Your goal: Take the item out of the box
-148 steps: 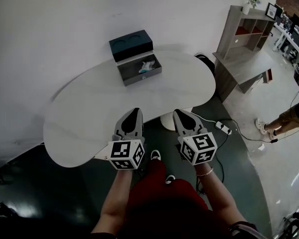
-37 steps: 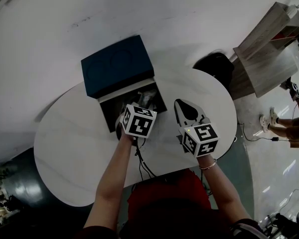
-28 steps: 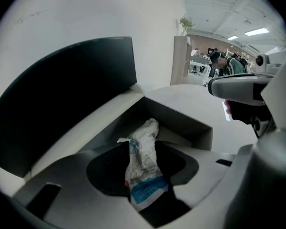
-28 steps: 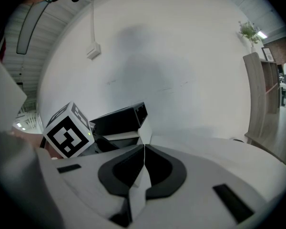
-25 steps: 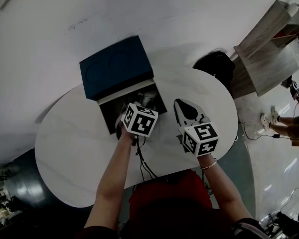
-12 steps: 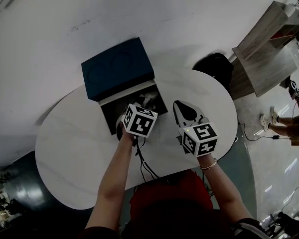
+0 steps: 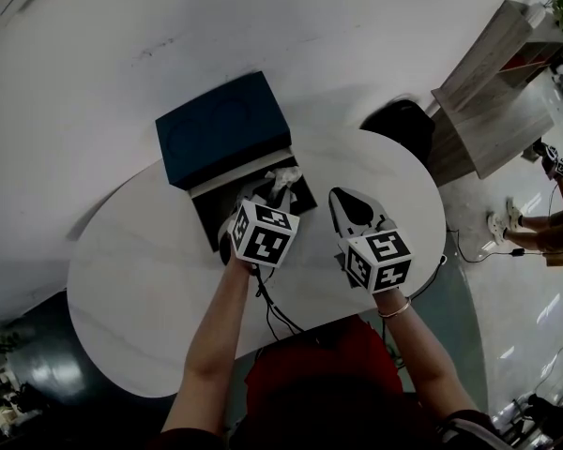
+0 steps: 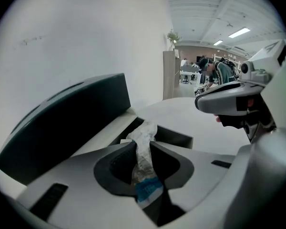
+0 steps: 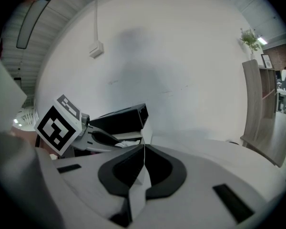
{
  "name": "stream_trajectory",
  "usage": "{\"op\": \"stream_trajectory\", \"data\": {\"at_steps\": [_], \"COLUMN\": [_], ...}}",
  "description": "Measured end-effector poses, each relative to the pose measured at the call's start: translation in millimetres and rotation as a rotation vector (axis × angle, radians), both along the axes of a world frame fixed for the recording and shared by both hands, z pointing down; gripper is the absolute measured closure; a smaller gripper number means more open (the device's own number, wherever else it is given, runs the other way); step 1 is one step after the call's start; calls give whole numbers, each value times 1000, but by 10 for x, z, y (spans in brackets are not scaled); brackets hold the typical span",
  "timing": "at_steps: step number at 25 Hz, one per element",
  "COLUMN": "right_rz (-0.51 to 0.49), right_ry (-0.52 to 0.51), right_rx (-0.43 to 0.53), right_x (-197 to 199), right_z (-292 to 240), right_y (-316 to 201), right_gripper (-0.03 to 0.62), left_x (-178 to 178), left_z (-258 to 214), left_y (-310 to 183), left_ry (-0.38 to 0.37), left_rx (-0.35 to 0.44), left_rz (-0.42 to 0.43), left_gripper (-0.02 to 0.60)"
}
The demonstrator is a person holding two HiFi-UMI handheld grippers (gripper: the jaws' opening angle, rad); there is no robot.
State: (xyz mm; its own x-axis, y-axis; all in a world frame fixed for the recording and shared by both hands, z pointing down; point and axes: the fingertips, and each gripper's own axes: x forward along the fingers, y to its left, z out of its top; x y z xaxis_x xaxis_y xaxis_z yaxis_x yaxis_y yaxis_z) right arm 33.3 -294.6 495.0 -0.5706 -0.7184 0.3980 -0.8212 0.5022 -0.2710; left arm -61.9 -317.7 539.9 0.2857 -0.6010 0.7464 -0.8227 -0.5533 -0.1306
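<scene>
Lifted slightly since the previous frame, the left gripper point(image 8: 144, 147) has just been closing its jaws, which now clamp a crinkled clear packet point(image 8: 143, 168) with a blue label, raised just above the open box point(image 7: 205, 225). The right gripper point(image 9: 144, 149) hovers alongside over the white table point(image 7: 141, 279), jaws together, empty. Beyond, the box's dark lid point(image 7: 223, 129) leans open.
</scene>
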Motion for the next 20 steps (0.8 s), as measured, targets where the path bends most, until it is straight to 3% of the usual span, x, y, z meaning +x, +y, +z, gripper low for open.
{"op": "stream_trajectory", "data": {"at_steps": [6, 20], "right_rz": [11, 27], "right_ry": [2, 4], "right_rx": [18, 82], "right_x": [-1, -68], "right_z": [-104, -418], "right_y": [72, 357], "right_gripper": [578, 579], "left_x": [15, -31], "left_z": [-185, -861], "left_y": [63, 368], "left_ry": [43, 121], "left_rx": [46, 233], "left_rz": [-8, -14], "left_gripper": [481, 482]}}
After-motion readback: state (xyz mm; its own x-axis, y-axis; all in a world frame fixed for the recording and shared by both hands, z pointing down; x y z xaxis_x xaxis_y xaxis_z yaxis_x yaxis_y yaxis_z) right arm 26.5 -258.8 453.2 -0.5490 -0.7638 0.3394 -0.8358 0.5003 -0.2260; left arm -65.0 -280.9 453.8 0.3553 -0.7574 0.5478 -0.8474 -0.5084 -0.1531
